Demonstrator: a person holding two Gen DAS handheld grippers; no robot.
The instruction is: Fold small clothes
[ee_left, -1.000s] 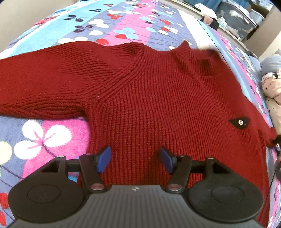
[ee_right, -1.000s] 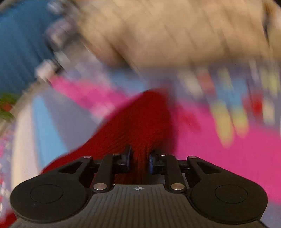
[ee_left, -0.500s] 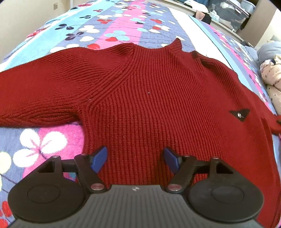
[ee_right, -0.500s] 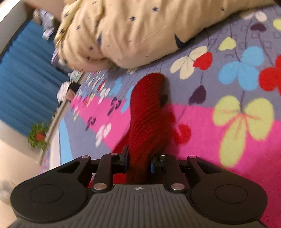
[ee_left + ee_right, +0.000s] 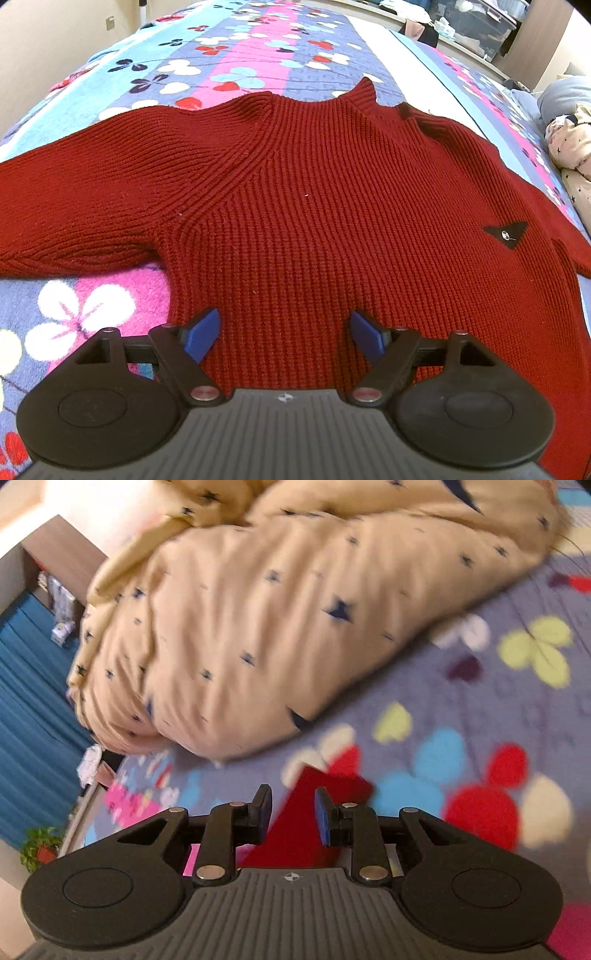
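A: Left gripper point(image 5: 284, 334)?

B: Spread wide, nothing held. The 2 blue pads point(image 5: 201, 334) are seen just above the lower body of the red sweater point(image 5: 332, 206), apart from the knit or barely over it; contact cannot be told.

A: Sweater location?

B: Laid flat, front up, on the floral blanket point(image 5: 92, 317), straight ahead of the left gripper. 1 sleeve point(image 5: 81, 206) is stretched out to the left of the fingers. The neck point(image 5: 373, 99) is at the far end. A small black triangular patch point(image 5: 506, 232) is seen far right of the fingers.

A: Right gripper point(image 5: 291, 818)?

B: Parted to a moderate gap. A blurred red sleeve end point(image 5: 314, 819) is seen between and beyond the fingers, lying on the blanket point(image 5: 480, 716). No clamping is shown; a gap is visible on each side of the fabric.

A: Anything else ahead of the right gripper?

B: A beige quilt with dark stars point(image 5: 277, 627) is bunched up beyond the sleeve end, resting on the blanket. Blue curtain point(image 5: 26, 701) is seen far left. The view is motion-blurred.
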